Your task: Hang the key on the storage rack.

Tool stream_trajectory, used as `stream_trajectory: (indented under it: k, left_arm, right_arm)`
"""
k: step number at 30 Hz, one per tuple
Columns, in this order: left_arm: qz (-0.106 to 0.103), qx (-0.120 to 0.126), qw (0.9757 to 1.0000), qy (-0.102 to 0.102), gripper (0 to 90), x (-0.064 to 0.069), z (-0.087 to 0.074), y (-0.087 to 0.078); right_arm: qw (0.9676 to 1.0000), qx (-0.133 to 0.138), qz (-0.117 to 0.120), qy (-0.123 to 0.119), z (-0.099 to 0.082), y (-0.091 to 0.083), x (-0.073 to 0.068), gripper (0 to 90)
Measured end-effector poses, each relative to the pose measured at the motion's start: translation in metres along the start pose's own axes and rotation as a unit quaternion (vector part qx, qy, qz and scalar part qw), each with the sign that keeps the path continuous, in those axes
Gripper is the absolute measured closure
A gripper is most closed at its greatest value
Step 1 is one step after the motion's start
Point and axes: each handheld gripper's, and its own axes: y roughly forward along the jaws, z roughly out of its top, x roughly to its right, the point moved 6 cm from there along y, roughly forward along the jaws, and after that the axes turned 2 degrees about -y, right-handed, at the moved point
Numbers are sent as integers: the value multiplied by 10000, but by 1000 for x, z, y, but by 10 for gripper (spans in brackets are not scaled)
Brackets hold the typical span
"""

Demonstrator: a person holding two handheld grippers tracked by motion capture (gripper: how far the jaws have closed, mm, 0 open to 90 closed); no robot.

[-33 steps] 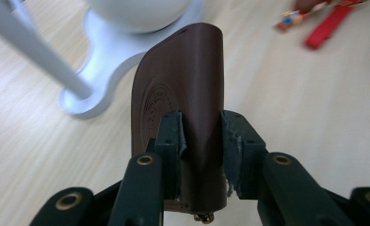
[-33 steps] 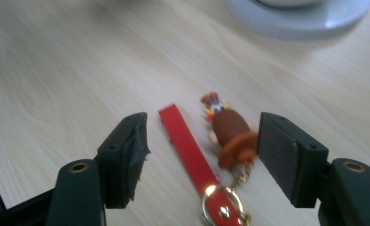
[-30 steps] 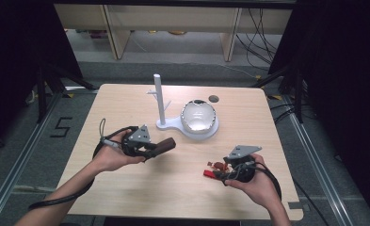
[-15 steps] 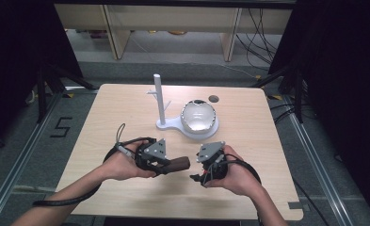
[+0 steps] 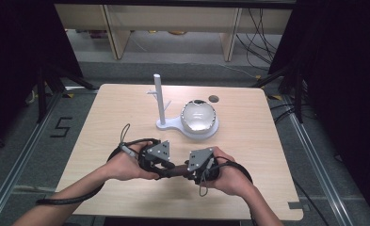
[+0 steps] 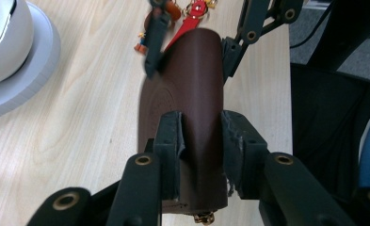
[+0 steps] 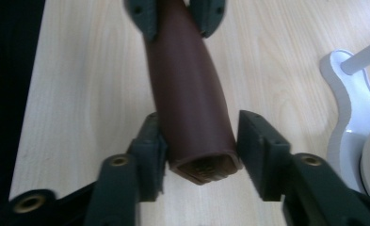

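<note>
A brown leather case [image 5: 177,172] hangs level between both grippers, near the table's front edge. My left gripper [image 5: 169,169] is shut on one end, its pads [image 6: 169,136] pressed on both sides of the case [image 6: 192,94]. My right gripper [image 5: 186,172] faces it from the other side. Its jaws have just been closing and now sit against the sides of the case's open end [image 7: 204,167]. In the left gripper view, the right gripper [image 6: 192,52] flanks the far end. A red key tag [image 6: 194,12] with a small orange figure lies on the table behind it.
A white stand with an upright pole [image 5: 159,99] and a shiny domed bowl [image 5: 199,117] on its base sits mid-table, beyond the hands. A small dark round spot [image 5: 213,99] marks the table behind it. The table's front edge [image 5: 173,217] is close under the forearms.
Both hands came together at the front middle of the table. The right gripper left the red keys and came up to the free end of the case, and its jaws closed around it.
</note>
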Motion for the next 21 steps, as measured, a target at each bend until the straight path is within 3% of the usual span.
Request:
stream_trajectory:
  k: [1, 2, 3, 6, 9, 14, 15, 17, 18, 19, 21]
  left_arm:
    - [11, 40, 10000, -28, 683, 0, 1, -1]
    - [13, 41, 10000, -12, 683, 0, 1, -2]
    - [46, 59, 10000, 63, 681, -1, 1, -4]
    - [60, 209, 9997, 121, 655, -2, 3, -8]
    - [325, 363, 9986, 190, 530, -6, 3, -13]
    - [755, 809, 9936, 222, 326, -13, -2, -30]
    - [858, 891, 9922, 179, 309, -14, -5, -34]
    - [1004, 1030, 9896, 95, 285, -16, -9, -40]
    - [1004, 1030, 9896, 95, 278, -16, -9, -40]
    - [1143, 1123, 9871, 5, 273, -18, -16, -47]
    - [1253, 1180, 9850, -120, 272, -19, -24, -53]
  right_arm:
    - [10000, -7, 25, -26, 0, 0, -1, 624]
    - [9999, -64, 113, 99, 0, -1, -6, 645]
    - [10000, -2, 24, -52, 2, -1, -3, 655]
    - [10000, 29, 27, 60, 3, -4, -3, 669]
    - [9998, -6, 13, 200, 3, -7, 0, 671]
    - [9982, -23, -93, 595, -4, -12, 10, 670]
    - [9983, 9, -76, 576, -5, -12, 12, 670]
    - [9970, 19, -142, 758, -8, -16, 16, 670]
    - [9973, 45, -163, 717, -8, -17, 19, 670]
    - [9964, 45, -175, 830, -9, -19, 20, 670]
    - [9967, 65, -242, 774, -10, -21, 24, 669]
